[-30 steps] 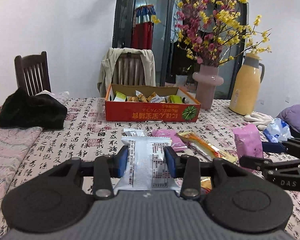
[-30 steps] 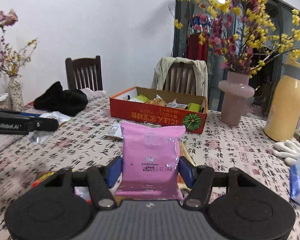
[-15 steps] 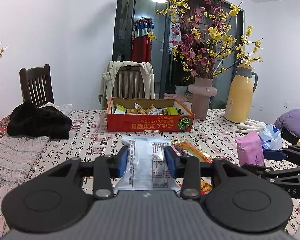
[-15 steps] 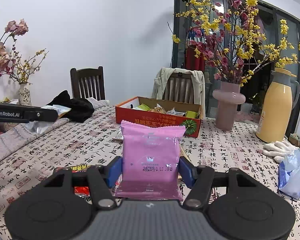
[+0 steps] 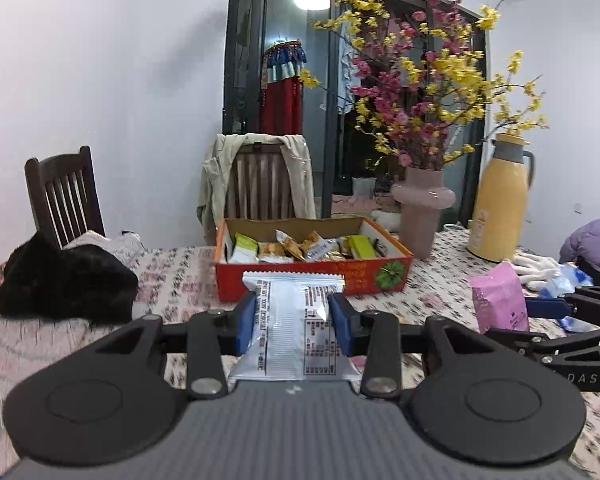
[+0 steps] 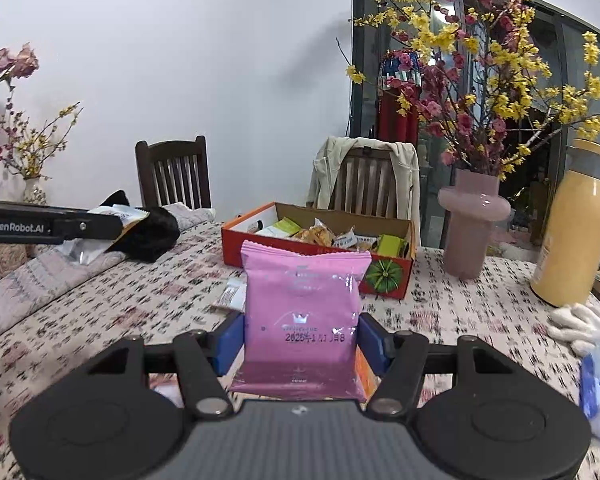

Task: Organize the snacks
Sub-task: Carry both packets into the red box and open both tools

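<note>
Currently left gripper [image 5: 293, 322] clamped on silver packet [image 5: 290, 334], held upright above table [image 5: 176, 280], in front of box [image 5: 312, 276]. Right gripper [image 6: 301, 346] clamped on pink packet [image 6: 302, 316], also upright, short of box, right of silver one. Box holds mixed snacks [image 5: 296, 246]. Right of box: vase [image 5: 422, 216], then flask [image 5: 500, 212]. Behind box: chair [image 5: 260, 188] with jacket.
</note>
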`<state>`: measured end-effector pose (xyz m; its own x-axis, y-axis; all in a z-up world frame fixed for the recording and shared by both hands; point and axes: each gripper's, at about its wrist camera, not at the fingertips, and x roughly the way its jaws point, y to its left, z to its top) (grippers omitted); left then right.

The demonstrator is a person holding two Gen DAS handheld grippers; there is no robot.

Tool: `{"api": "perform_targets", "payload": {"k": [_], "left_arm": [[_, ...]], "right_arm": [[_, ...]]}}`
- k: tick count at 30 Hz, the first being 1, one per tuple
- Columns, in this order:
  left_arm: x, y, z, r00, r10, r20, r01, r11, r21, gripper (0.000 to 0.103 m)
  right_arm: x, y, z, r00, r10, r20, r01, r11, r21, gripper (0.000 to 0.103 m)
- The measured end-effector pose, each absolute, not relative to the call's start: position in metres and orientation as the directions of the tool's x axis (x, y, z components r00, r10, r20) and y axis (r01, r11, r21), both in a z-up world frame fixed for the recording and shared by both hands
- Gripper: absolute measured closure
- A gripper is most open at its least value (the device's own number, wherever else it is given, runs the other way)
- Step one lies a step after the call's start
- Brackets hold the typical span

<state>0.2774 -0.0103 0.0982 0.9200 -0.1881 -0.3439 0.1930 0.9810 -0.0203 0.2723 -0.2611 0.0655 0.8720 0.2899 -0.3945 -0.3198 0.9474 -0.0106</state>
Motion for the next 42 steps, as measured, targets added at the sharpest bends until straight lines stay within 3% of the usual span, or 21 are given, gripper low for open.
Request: {"api": "perform_targets", "payload": {"k": [22,27,33,37,42], "left_arm": [[0.499,0.005,0.117,0.925,-0.214,-0.314,0.212,0.976,-0.038,0.063],[0.553,0.002,0.094,0.899,-0.201,-0.389,0.194,0.979,-0.057,0.063],[0.59,-0.001,0.047,0.855,-0.165,-0.492,0.167,0.985,-0.039,0.061],[0.592,0.001,0.032,0.848,-0.158,-0.506,0.164,0.986,-0.032,0.058],[0.59,0.008,0.043,0.849,-0.166,-0.501,0.162,0.985,-0.053,0.051]], "right_arm": [[0.499,-0.211,0.095,0.825,0.43,-0.367,-0.402,0.903,0.155,0.042],[0.562,-0.191,0.071,0.791,0.449,-0.416,-0.387,0.893,0.228,0.042],[0.617,-0.165,0.026,0.755,0.391,-0.527,-0.332,0.92,0.207,0.042],[0.625,-0.151,0.004,0.728,0.361,-0.582,-0.338,0.928,0.153,0.041],[0.62,-0.153,0.006,0.725,0.379,-0.575,-0.346,0.922,0.173,0.039]]}}
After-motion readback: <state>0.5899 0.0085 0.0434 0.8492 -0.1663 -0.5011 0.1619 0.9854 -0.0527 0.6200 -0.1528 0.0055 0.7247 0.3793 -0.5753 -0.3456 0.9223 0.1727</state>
